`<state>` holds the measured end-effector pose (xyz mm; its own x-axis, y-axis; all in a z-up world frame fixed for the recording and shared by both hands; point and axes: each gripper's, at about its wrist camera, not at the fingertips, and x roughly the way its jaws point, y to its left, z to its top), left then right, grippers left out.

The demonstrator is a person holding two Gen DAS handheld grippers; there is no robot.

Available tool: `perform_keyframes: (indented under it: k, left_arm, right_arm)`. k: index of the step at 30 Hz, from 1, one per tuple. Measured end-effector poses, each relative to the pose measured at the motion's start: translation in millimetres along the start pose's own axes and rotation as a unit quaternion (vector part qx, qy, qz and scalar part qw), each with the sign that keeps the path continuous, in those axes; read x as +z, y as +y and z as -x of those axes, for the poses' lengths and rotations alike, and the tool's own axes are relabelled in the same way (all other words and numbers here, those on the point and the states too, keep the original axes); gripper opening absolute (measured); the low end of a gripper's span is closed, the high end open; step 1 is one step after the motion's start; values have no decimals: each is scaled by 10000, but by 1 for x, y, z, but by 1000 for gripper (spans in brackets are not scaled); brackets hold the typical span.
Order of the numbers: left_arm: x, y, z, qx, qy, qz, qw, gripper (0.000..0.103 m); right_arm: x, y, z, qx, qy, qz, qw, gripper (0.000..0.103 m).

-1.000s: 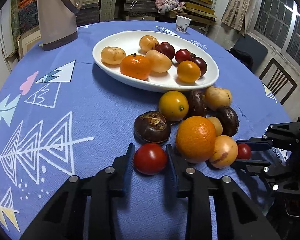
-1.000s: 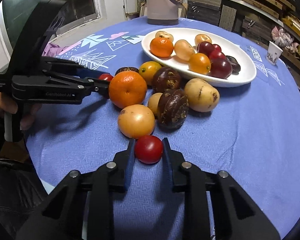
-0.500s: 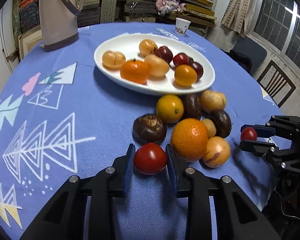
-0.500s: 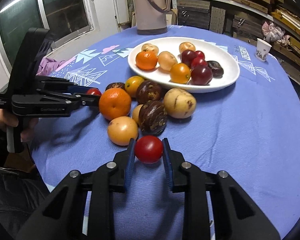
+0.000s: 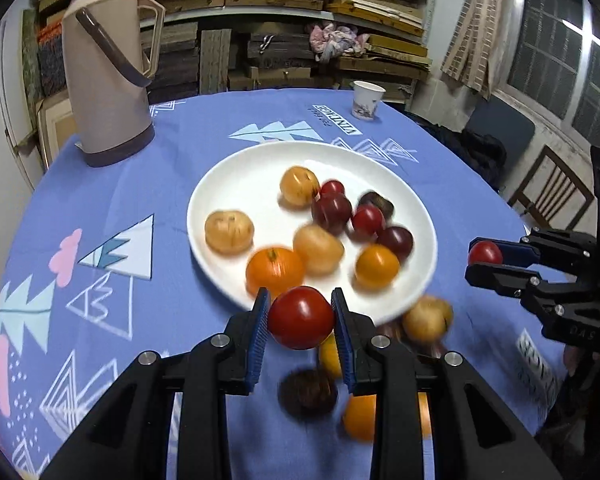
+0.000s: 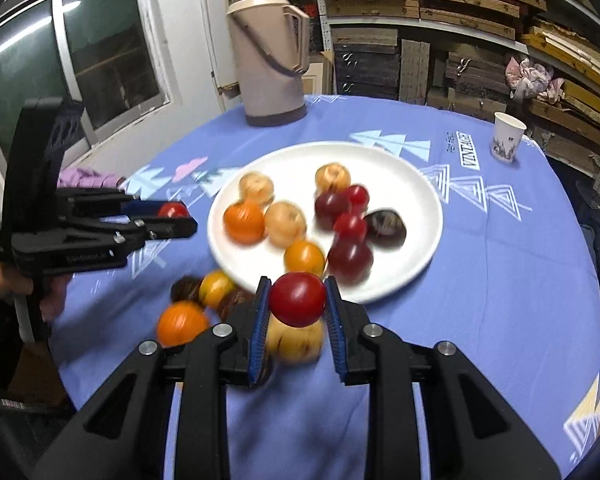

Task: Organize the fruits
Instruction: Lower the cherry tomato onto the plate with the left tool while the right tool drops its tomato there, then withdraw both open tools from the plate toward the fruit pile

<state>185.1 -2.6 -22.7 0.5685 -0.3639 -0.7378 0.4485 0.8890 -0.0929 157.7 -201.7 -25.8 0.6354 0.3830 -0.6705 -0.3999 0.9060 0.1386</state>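
Observation:
My left gripper (image 5: pixel 301 318) is shut on a red tomato (image 5: pixel 301 317) and holds it in the air above the near rim of the white plate (image 5: pixel 236 184). My right gripper (image 6: pixel 297 300) is shut on a second red tomato (image 6: pixel 297 299), also lifted near the plate's (image 6: pixel 416 184) front rim. The plate holds several fruits: oranges, pale round fruits, red and dark plums. Each gripper shows in the other's view, the right gripper (image 5: pixel 485 261) to the right and the left gripper (image 6: pixel 175 218) to the left. Loose fruits (image 6: pixel 182 322) lie on the cloth below the grippers, blurred.
A beige thermos jug (image 5: pixel 108 80) stands at the back left of the round blue-clothed table (image 5: pixel 100 208). A paper cup (image 5: pixel 366 100) stands at the far edge. A wooden chair (image 5: pixel 552 196) is beyond the table's right side. Shelves of stacked wood fill the background.
Both grippers have risen off the cloth, each with its tomato, and moved forward toward the plate. The loose fruit pile has dropped below and behind the fingers.

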Motion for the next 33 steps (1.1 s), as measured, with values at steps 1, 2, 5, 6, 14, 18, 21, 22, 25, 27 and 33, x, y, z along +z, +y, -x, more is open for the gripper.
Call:
perform_keyframes:
  k: [1, 2, 5, 6, 14, 18, 21, 22, 25, 27, 33]
  left_arm:
    - [6, 2, -6, 40, 11, 22, 10000, 31]
    - [11, 4, -10, 62, 29, 42, 10000, 31]
    - [25, 12, -27, 37, 126, 194, 9997, 31]
    - [29, 15, -34, 86, 159, 235, 9996, 31]
    - [42, 23, -59, 168, 308, 315, 9989, 31]
    - [46, 27, -67, 226, 378, 429, 9981, 38]
    - [45, 27, -63, 363, 314, 468, 9978, 72]
    - [45, 27, -60, 426, 273, 439, 9978, 72]
    - [44, 27, -49, 407, 164, 456, 9980, 74]
    - [43, 27, -42, 420, 94, 469, 9980, 78]
    - [32, 23, -25, 469, 29, 495, 9977, 89]
  right_arm:
    - [7, -4, -7, -30, 10, -21, 10000, 26]
    - [13, -7, -14, -66, 22, -42, 10000, 26]
    - [26, -16, -33, -88, 80, -156, 9998, 26]
    - [30, -20, -41, -113, 107, -205, 9997, 26]
    - [40, -34, -79, -310, 288, -449, 9981, 30]
    - [42, -40, -84, -680, 266, -623, 9954, 67]
    - [42, -45, -75, -692, 32, -759, 9947, 84]
    - [41, -45, -71, -668, 11, -766, 9948, 86]
    - [39, -42, -64, -667, 4, -663, 9956, 89]
    - [35, -38, -58, -673, 13, -586, 9960, 89]
    - [21, -32, -32, -860, -223, -655, 9939, 98]
